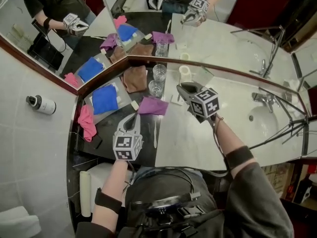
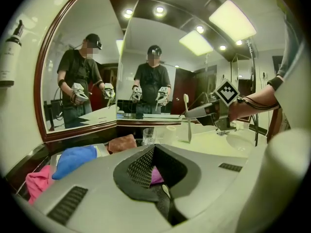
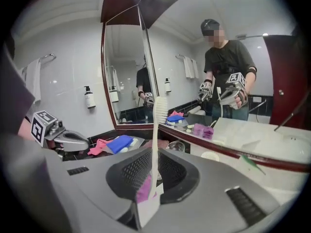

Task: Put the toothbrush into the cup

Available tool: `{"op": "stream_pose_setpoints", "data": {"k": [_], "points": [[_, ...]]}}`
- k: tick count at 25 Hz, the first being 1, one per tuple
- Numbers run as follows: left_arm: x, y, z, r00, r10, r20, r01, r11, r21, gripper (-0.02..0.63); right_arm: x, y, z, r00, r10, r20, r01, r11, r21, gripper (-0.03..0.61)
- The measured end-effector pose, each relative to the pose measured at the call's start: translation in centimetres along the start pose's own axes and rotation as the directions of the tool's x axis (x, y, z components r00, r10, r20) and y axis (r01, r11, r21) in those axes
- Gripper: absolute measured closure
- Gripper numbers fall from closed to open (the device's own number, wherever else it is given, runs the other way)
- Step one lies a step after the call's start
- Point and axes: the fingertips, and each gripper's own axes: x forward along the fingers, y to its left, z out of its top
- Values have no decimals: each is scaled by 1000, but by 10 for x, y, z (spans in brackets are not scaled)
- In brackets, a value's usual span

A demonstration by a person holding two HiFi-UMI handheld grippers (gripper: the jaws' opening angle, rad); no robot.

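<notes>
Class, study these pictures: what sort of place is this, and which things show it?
Very likely a bathroom, perhaps a hotel's: a basin with a tap, a big wall mirror, and a toothbrush.

Table (image 1: 183, 143) holding blue cloth (image 1: 105, 99) on grey tray (image 1: 120, 89), pink cloth (image 1: 87, 122), purple cloth (image 1: 153, 105), brown cloth (image 1: 134, 78) by mirror (image 1: 223, 38); wall-mounted bottle (image 1: 40, 104); tap (image 1: 262, 98) over sink basin (image 1: 265, 120).

**Toothbrush held upright, cup apart from it**

The white toothbrush (image 3: 156, 144) stands upright between the jaws of the right gripper (image 1: 182, 88), clamped at its handle end with the bristles on top. The clear glass cup (image 1: 156, 88) stands upright, near and left of that gripper's tips.
</notes>
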Motion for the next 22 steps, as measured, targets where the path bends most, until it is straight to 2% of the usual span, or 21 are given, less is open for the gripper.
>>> {"op": "stream_pose_setpoints", "data": {"k": [6,9,14,20,22], "points": [[-1,-15,-11,999,-26,-19,27,1000,11,614,-20,30,-77,992,53,-118,-34,987,157,518],[-3,-23,-23,998,-37,-51,38,999,21,614,-27,49,-114,982,87,-166,-46,971,235,518],[-8,-35,-28,997,-54,-59,56,998,33,614,-33,80,-166,957,144,-250,-55,942,330,518],[-14,-38,-34,996,-54,-78,58,997,47,614,-30,98,-203,939,182,-292,-26,885,466,518],[-17,-38,-36,996,-54,-77,58,997,46,614,-27,102,-213,931,191,-310,-20,877,480,518]]}}
